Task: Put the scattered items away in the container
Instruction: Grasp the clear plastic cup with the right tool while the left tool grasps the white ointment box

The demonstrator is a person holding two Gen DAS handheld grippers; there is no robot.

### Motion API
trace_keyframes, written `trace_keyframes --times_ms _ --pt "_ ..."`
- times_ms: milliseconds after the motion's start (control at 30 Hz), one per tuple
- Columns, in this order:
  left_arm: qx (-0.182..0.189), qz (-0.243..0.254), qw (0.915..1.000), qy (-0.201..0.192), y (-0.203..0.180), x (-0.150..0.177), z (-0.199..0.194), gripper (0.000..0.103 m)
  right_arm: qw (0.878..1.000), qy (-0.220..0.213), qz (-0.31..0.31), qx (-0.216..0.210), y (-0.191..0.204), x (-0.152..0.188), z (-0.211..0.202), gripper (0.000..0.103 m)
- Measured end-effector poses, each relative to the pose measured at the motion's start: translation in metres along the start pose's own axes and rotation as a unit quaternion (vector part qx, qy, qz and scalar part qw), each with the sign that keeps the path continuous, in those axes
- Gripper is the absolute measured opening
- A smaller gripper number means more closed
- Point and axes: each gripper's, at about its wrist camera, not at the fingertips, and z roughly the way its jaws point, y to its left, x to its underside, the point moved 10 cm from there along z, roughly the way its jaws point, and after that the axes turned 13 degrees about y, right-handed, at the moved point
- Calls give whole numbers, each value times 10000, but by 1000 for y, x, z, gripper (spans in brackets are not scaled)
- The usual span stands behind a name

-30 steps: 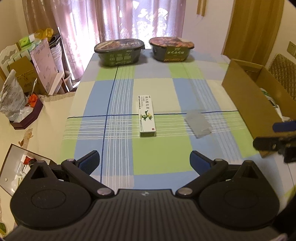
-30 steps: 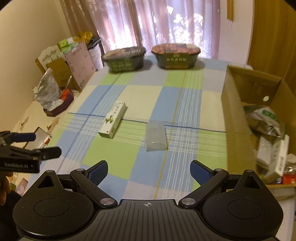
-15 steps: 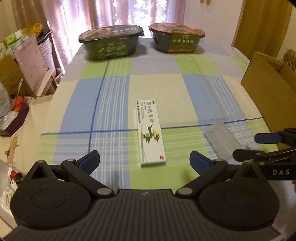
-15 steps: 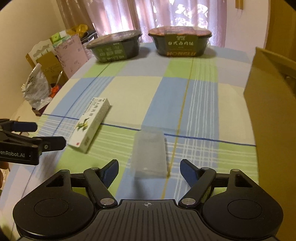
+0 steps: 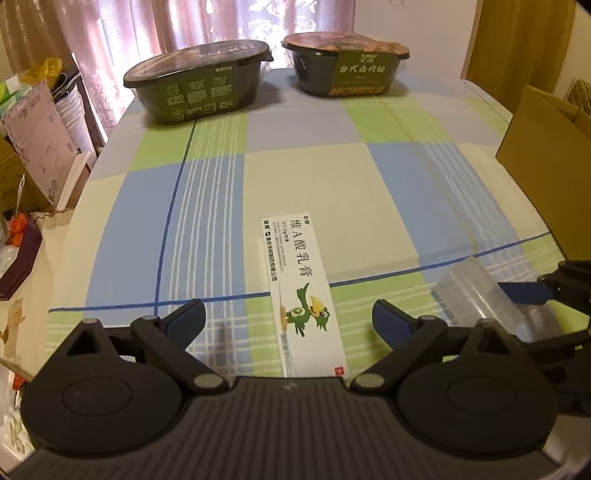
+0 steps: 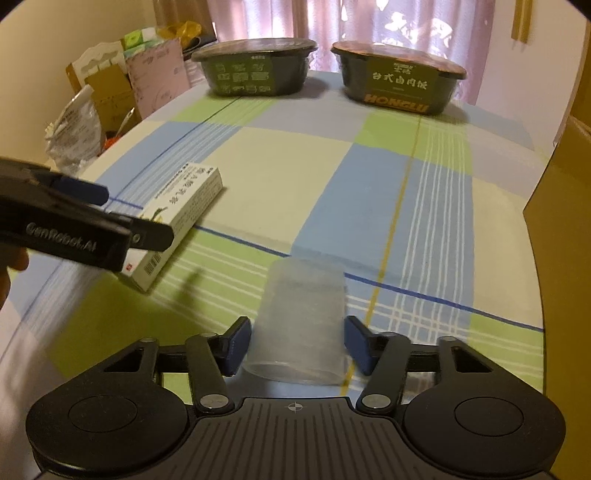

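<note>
A tabletop (image 5: 303, 177) under a checked cloth of blue, green and cream squares with fine white and dark blue lines fills the middle of both views. Behind its far edge hang pink patterned curtains (image 5: 155, 33) with daylight glowing through them, a pale wall (image 5: 417, 29) stands beside them, and an ochre drape or panel (image 5: 524, 40) closes the right side in the left wrist view. To the left of the tabletop a cream wall (image 6: 74, 33) backs a clutter of cardboard boxes (image 6: 107, 88), paper packets and a crinkled plastic bag (image 6: 74, 125).
</note>
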Motion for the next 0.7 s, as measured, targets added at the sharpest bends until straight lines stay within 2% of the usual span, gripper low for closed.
trace_keyframes --times_ms 167,333,500,567,633,700 --pt "37 59 10000 0 -4 -4 6 90 9999 -9 120 53 -3 3 -2 55" --pt "34 132 9999 7 -7 -7 12 74 9995 -71 282 87 -8 8 -11 55" --pt "7 137 9999 41 -6 -5 21 72 9993 -84 367 87 -10 15 -19 55" --pt "5 118 9999 41 -5 -3 21 60 9991 -80 406 87 -11 18 -20 55" --pt "21 147 9998 97 -5 -1 21 35 9989 -79 452 94 -13 21 -21 55" --pt "-1 172 9997 174 -5 2 19 33 9986 -77 505 98 -14 23 -23 55"
